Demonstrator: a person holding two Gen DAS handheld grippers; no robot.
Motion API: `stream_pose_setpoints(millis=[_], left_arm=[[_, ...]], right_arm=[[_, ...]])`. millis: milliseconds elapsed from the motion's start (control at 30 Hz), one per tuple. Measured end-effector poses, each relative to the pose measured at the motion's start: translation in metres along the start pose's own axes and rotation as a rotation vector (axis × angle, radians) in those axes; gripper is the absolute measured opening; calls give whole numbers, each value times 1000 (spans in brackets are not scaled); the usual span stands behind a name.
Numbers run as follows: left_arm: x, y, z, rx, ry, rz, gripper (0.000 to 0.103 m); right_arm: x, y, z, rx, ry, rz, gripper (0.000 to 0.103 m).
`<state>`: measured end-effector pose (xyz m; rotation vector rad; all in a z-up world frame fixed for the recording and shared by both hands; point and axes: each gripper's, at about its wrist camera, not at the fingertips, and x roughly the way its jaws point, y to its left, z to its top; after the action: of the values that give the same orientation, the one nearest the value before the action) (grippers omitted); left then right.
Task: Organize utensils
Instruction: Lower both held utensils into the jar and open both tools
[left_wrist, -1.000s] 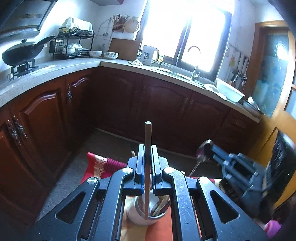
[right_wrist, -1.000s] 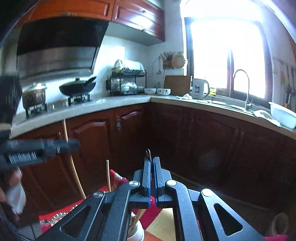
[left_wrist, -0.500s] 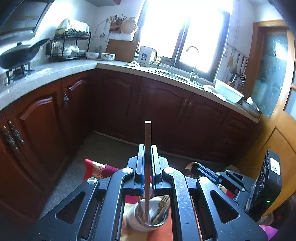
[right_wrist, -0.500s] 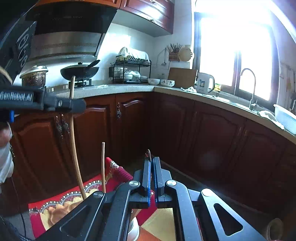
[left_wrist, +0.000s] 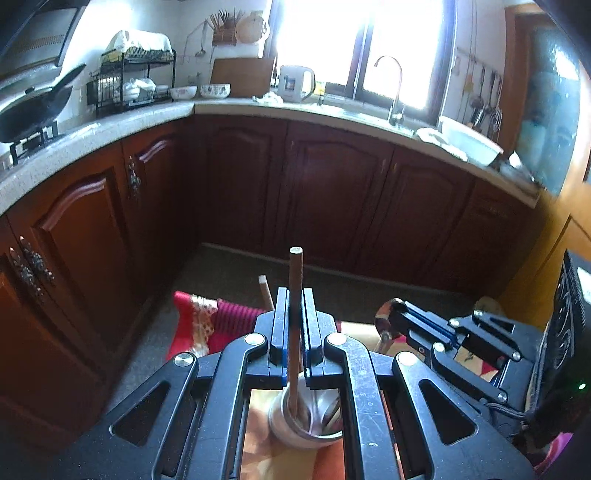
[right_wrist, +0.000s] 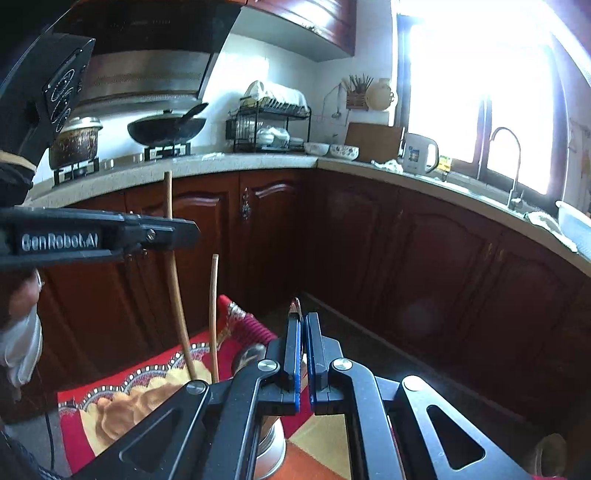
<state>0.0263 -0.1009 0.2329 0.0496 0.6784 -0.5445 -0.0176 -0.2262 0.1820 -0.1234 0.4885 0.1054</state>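
Observation:
My left gripper (left_wrist: 295, 295) is shut on a long brown wooden utensil handle (left_wrist: 294, 332) held upright. Its lower end reaches into a steel utensil cup (left_wrist: 295, 432) right beneath the jaws, where metal cutlery stands. A second wooden stick (right_wrist: 213, 314) stands in that cup (right_wrist: 273, 446). My right gripper (right_wrist: 303, 317) is shut on a metal spoon (right_wrist: 295, 306), seen edge-on. In the left wrist view the right gripper (left_wrist: 402, 314) sits just right of the cup, with the shiny spoon bowl (left_wrist: 386, 317) at its tip. The left gripper (right_wrist: 192, 232) enters the right wrist view from the left.
The cup stands on an orange surface (left_wrist: 266, 454) above a red patterned cloth (right_wrist: 147, 391). Dark wooden cabinets (left_wrist: 332, 192) and a stone counter (left_wrist: 110, 129) wrap around behind, bearing a wok (right_wrist: 166, 129), dish rack (right_wrist: 269, 125), kettle (left_wrist: 295, 83) and sink tap (left_wrist: 391, 85). A gloved hand (right_wrist: 22, 343) is at far left.
Both grippers have sunk toward the cup, which looks larger and closer. The right gripper with the spoon has drawn nearer the cup's right side. Both grips are unchanged.

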Motion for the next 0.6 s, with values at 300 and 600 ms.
stream_pose_setpoints(millis=[300,600], left_arm=[[10,3,-7,-30,3,-13,5],[9,16,-13,-112,22,-73,29]], right_arm=[[25,1,-24,49,102,57,2],[4,-34,-30,242,103,191,15]])
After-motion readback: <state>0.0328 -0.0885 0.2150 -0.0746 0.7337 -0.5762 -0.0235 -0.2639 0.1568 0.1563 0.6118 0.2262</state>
